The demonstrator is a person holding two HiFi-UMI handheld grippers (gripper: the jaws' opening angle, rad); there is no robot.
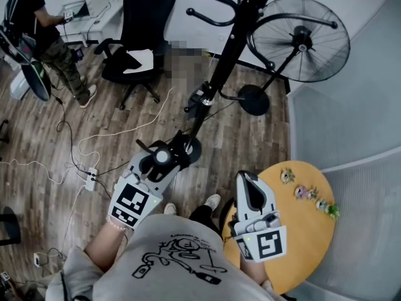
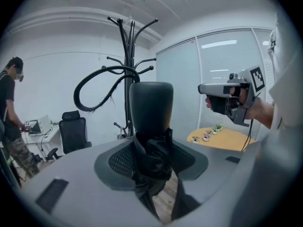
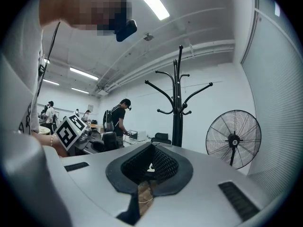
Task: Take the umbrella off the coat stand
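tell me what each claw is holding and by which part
left claw grips the umbrella by its bunched fabric just below the handle; right claw holds nothing

Wood floor [image 1: 263, 137], office chair [image 1: 143, 24], pedestal fan [image 1: 301, 39]

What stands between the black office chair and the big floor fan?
The coat stand. In the head view its dark pole rises from the wooden floor between the office chair on the left and the fan on the right.

Two grippers, left [image 1: 166, 158] and right [image 1: 248, 182]. One umbrella [image 2: 151, 109] between the left jaws. Beyond the jaws: one coat stand [image 1: 233, 41], one pedestal fan [image 1: 302, 39], one office chair [image 1: 143, 33], one round table [image 1: 308, 234].
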